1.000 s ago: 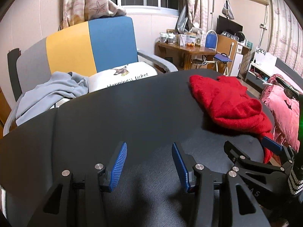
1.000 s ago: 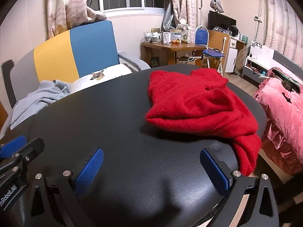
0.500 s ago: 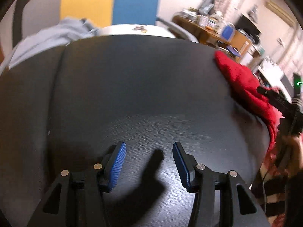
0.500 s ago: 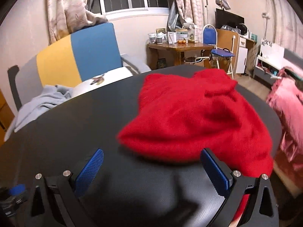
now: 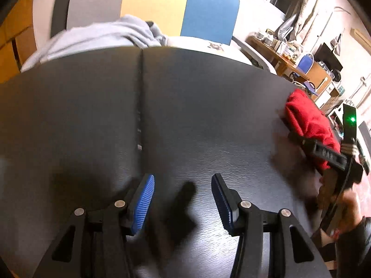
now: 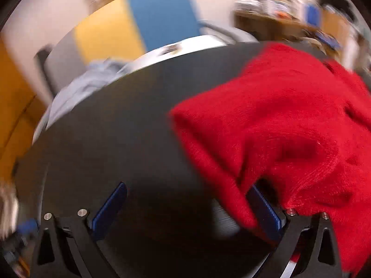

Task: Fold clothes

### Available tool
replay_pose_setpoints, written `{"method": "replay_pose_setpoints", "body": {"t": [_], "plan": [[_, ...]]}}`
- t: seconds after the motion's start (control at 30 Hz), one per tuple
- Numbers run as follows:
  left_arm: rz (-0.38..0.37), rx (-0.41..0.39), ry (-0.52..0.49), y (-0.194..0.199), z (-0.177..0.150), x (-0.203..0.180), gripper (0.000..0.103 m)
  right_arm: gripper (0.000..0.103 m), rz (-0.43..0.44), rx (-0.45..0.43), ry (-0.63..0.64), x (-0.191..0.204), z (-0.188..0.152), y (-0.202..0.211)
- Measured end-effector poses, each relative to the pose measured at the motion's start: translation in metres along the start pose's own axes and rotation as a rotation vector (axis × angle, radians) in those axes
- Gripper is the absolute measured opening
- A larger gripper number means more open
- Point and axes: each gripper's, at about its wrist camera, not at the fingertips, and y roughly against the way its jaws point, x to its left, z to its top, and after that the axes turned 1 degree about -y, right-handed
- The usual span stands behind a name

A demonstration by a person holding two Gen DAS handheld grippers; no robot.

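Observation:
A fluffy red sweater [image 6: 278,120] lies crumpled on the right part of the black table [image 6: 139,127]. My right gripper [image 6: 187,208] is open wide at its near edge; the hem drapes over the right finger [image 6: 264,208], the left finger [image 6: 111,206] stands over bare table, and no pad presses the cloth. My left gripper [image 5: 183,199] is open low over bare table [image 5: 197,106], well left of the sweater [image 5: 306,120]. In the left wrist view the right gripper's black body [image 5: 322,149] reaches into the sweater, held by a hand [image 5: 347,208].
Behind the table stands a chair with a grey, yellow and blue back [image 5: 162,4], and a pale grey garment [image 5: 92,37] is heaped on it. A seam [image 5: 140,106] runs across the tabletop. A wooden desk [image 5: 280,55] and clutter fill the far right.
My right gripper has dropped forward to the sweater, whose hem now covers its right finger. My left gripper has swung left and tipped down, so the sweater sits at its view's right edge.

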Motion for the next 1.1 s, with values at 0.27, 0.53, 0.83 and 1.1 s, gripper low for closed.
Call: {"method": "replay_pose_setpoints", "body": {"t": [0.27,0.53,0.83,1.1], "plan": [[-0.116,-0.07,-0.18,0.013,0.042,-0.039,0.052,0.103,0.447,0.046,-0.039,0.045,-0.031,0.03],[-0.209,-0.067,-0.366,-0.007,0.048,-0.143,0.052,0.103,0.375,-0.17,-0.294,-0.081,-0.049,0.131],[-0.269,0.003,-0.353,-0.02,0.036,-0.163,0.052,0.103,0.455,-0.318,-0.863,-0.213,-0.028,0.106],[-0.206,0.078,-0.132,-0.04,0.027,-0.087,0.052,0.103,0.336,-0.379,-0.985,-0.231,0.002,0.075]]}}
